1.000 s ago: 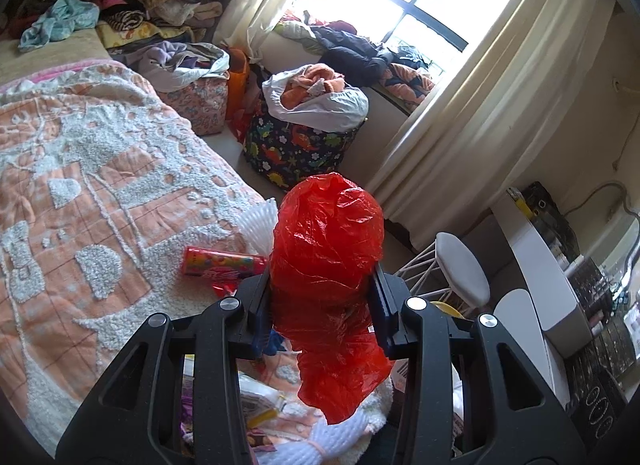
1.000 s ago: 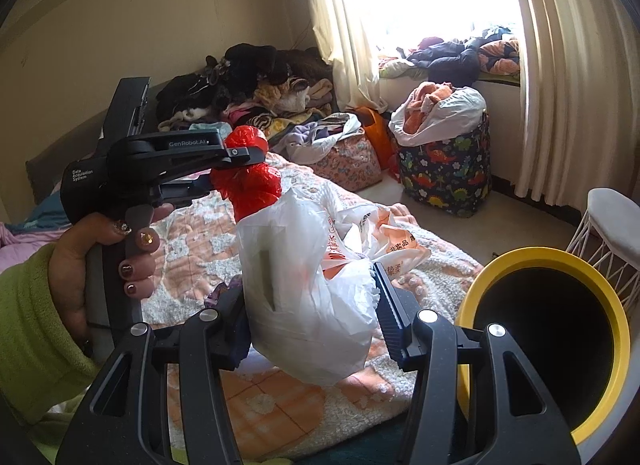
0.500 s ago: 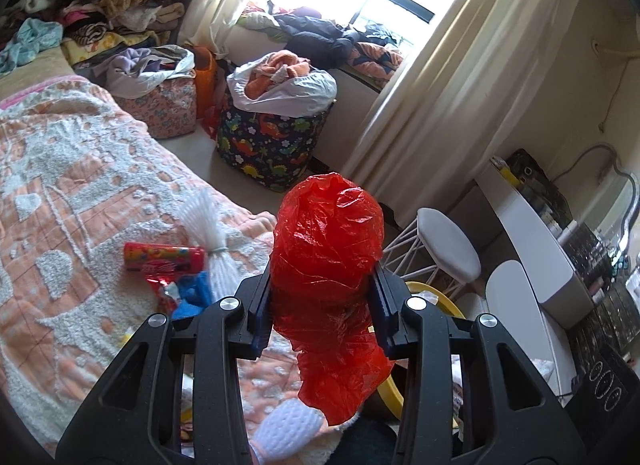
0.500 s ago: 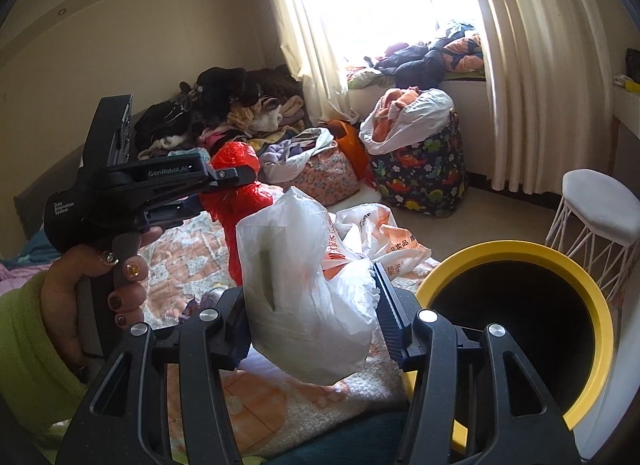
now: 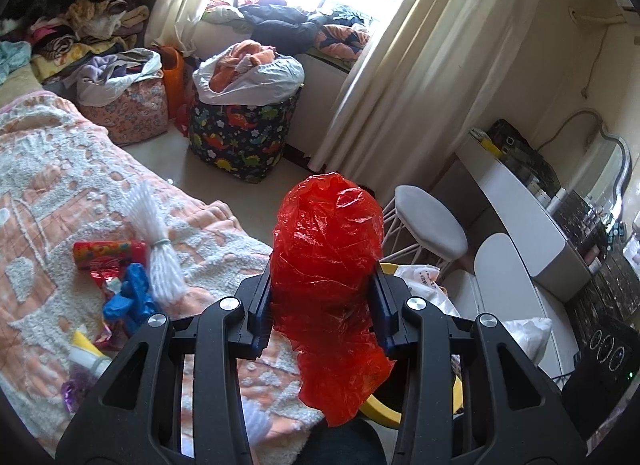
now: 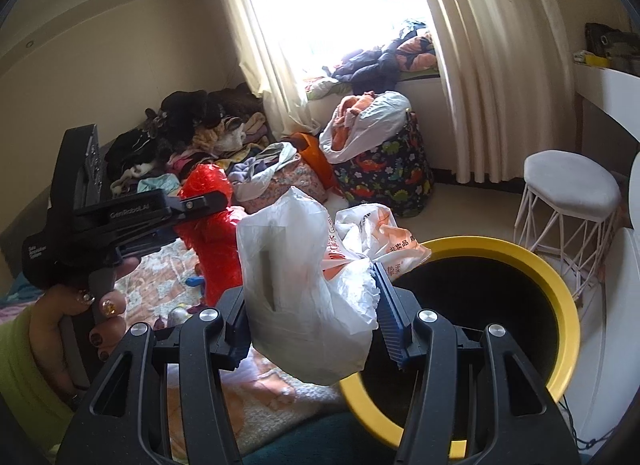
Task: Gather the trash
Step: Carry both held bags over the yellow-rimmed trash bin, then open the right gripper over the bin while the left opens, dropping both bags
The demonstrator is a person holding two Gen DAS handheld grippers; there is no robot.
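My left gripper (image 5: 322,305) is shut on a crumpled red plastic bag (image 5: 326,265) that sticks up above the jaws and hangs below them. In the right wrist view that same red bag (image 6: 212,237) shows at the left, held by the left gripper (image 6: 208,205) in a person's hand (image 6: 80,317). My right gripper (image 6: 316,313) is shut on a white plastic bag (image 6: 296,297) with orange print. Just right of it stands a round bin with a yellow rim (image 6: 560,293) and a dark inside; a slice of that yellow rim (image 5: 376,409) peeks out under the red bag.
More litter lies on the pink and white bedspread (image 5: 48,185): a red tube (image 5: 108,255), blue wrappers (image 5: 128,303), a white tassel (image 5: 160,261). A dinosaur-print laundry basket (image 5: 244,133), a floral bag (image 5: 128,109), a white stool (image 5: 428,221) and a dresser (image 5: 528,217) surround the floor.
Both grippers have swung right, off the bed and toward the yellow bin, which now fills more of the right wrist view. Each still grips its bag.
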